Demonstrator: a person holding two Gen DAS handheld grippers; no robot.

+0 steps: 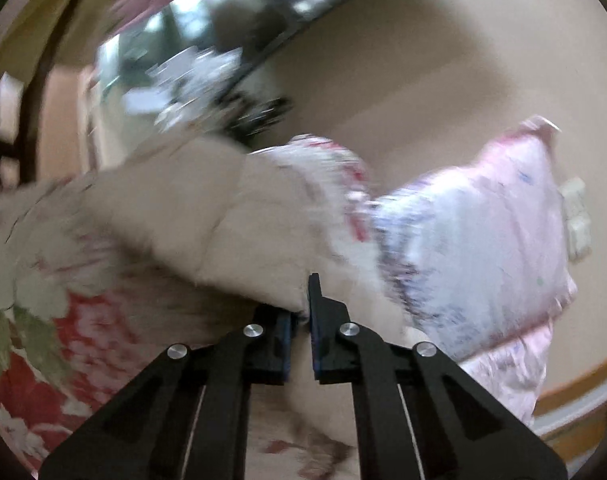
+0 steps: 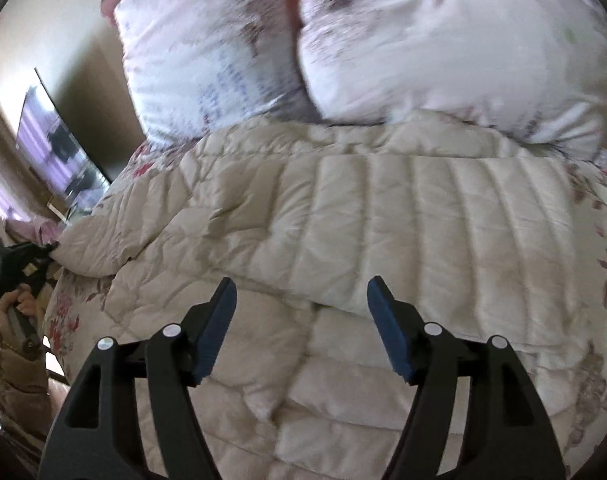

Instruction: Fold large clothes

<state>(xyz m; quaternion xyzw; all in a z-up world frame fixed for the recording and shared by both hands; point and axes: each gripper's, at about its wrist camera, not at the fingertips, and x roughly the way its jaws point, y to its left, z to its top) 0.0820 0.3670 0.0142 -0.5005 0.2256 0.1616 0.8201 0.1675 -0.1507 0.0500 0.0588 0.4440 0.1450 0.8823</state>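
Observation:
A large beige quilted puffer coat (image 2: 343, 216) lies spread on a floral bedspread. In the right wrist view my right gripper (image 2: 301, 300) is open and empty, hovering just above the coat's middle. My left gripper (image 1: 301, 312) is shut on an edge of the coat (image 1: 183, 216) and holds that part lifted; the view is blurred. The left gripper also shows in the right wrist view (image 2: 43, 250) at the far left, pinching the coat's left corner.
Two white and pink patterned pillows (image 2: 443, 40) lean at the head of the bed behind the coat. The floral bedspread (image 1: 63, 340) lies under the coat. A beige wall (image 1: 423, 60) with a switch plate (image 1: 575, 220) is behind. A mirror or window (image 2: 55, 148) is at the left.

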